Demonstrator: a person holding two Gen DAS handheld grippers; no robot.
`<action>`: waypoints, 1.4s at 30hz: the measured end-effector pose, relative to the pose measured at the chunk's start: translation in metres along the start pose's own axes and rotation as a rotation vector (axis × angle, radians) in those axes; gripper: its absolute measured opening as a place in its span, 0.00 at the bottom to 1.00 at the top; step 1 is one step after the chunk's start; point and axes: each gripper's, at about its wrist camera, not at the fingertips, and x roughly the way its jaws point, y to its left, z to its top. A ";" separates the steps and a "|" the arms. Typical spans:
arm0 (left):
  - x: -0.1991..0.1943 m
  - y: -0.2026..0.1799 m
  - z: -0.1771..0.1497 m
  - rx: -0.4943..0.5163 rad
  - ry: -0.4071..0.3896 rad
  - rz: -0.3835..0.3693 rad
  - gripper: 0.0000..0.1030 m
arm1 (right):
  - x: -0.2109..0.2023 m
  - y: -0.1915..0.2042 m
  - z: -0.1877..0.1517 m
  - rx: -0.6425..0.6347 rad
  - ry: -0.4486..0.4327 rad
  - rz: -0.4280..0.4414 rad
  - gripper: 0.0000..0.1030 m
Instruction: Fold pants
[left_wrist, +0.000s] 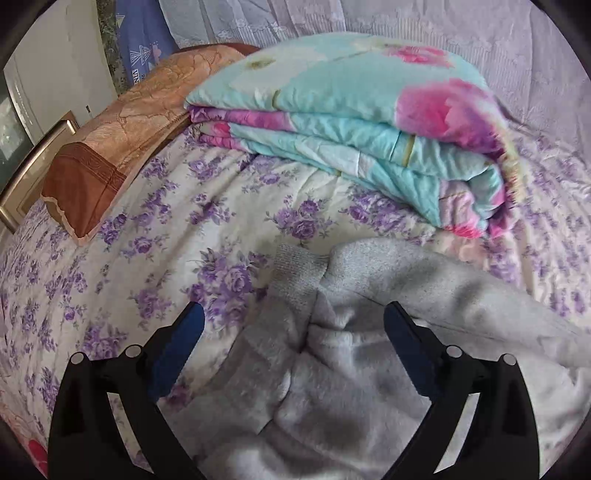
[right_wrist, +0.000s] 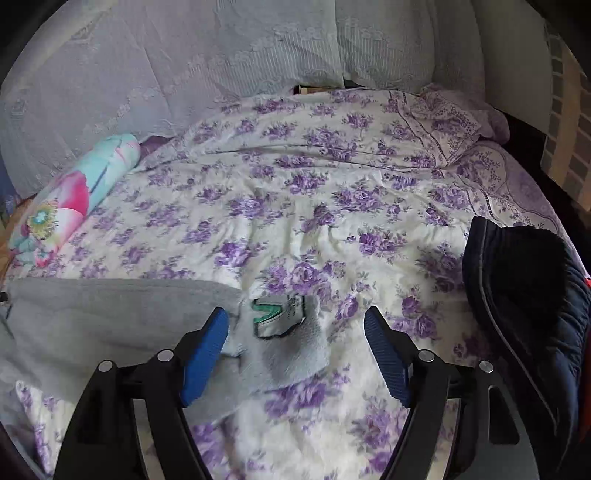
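Observation:
Grey fleece pants (left_wrist: 369, 350) lie rumpled on the floral bedspread, their ribbed cuff (left_wrist: 299, 277) pointing up the bed in the left wrist view. My left gripper (left_wrist: 293, 314) hovers above them, open, with the cloth lying loose below its blue pads. In the right wrist view the grey pants (right_wrist: 110, 317) stretch flat to the left, and a turned-over corner with a white and green label (right_wrist: 279, 315) lies between the fingers. My right gripper (right_wrist: 295, 321) is open above that corner and its pads do not touch it.
A folded turquoise and pink quilt (left_wrist: 369, 122) lies beyond the pants, with an orange-brown pillow (left_wrist: 122, 129) to its left. A dark navy garment (right_wrist: 528, 295) sits at the bed's right edge. Lace curtain (right_wrist: 184, 55) hangs behind the bed (right_wrist: 332, 184).

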 end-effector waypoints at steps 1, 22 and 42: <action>-0.020 0.012 -0.006 -0.023 -0.016 -0.056 0.93 | -0.017 0.008 -0.011 -0.013 0.034 0.064 0.76; -0.026 0.074 -0.148 -0.155 0.153 -0.282 0.46 | -0.114 0.072 -0.132 0.031 0.065 0.413 0.07; -0.184 0.046 -0.209 -0.063 -0.009 -0.235 0.23 | -0.203 -0.048 -0.141 0.149 -0.097 0.211 0.08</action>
